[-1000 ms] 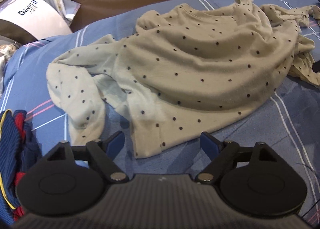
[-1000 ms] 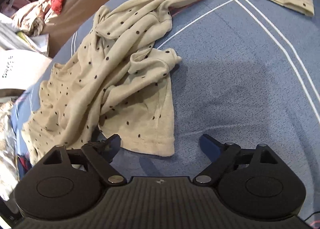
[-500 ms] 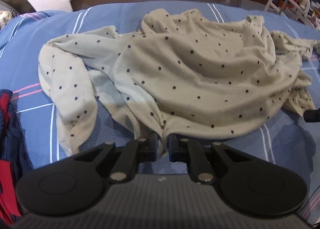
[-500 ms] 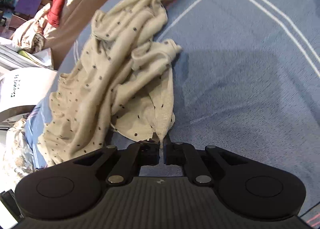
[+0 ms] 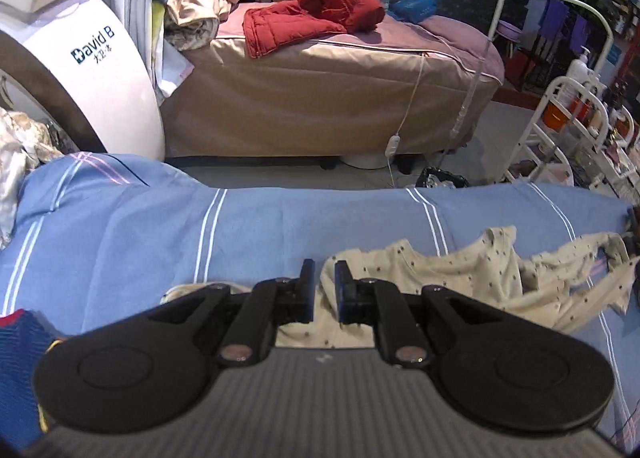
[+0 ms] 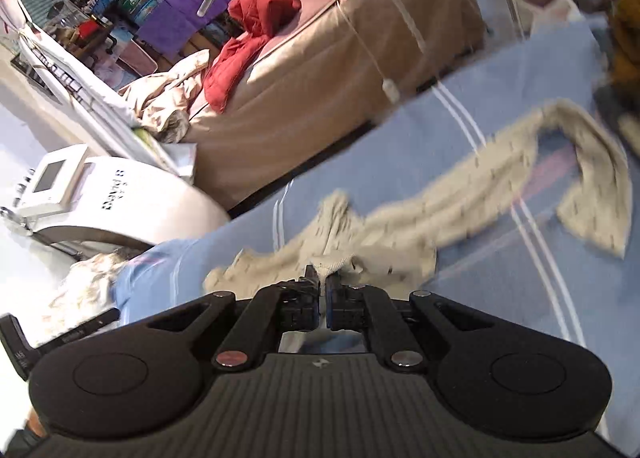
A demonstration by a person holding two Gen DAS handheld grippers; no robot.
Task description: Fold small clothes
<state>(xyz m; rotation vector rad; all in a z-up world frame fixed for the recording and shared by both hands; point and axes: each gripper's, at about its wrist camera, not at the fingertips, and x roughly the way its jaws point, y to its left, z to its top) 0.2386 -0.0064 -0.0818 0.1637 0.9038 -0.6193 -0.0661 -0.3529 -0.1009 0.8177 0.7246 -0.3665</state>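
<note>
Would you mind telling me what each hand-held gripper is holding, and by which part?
Both hold the dotted beige top: the left hand-held gripper and the right hand-held gripper each pinch its edge.

Dotted top [image 6: 500, 178]: motion-blurred in right wrist view; dots smeared.
Hem in left gripper [image 5: 323, 282]: mostly hidden behind fingers.
Striped garment [image 5: 20, 370]: cut off at left edge.
</note>
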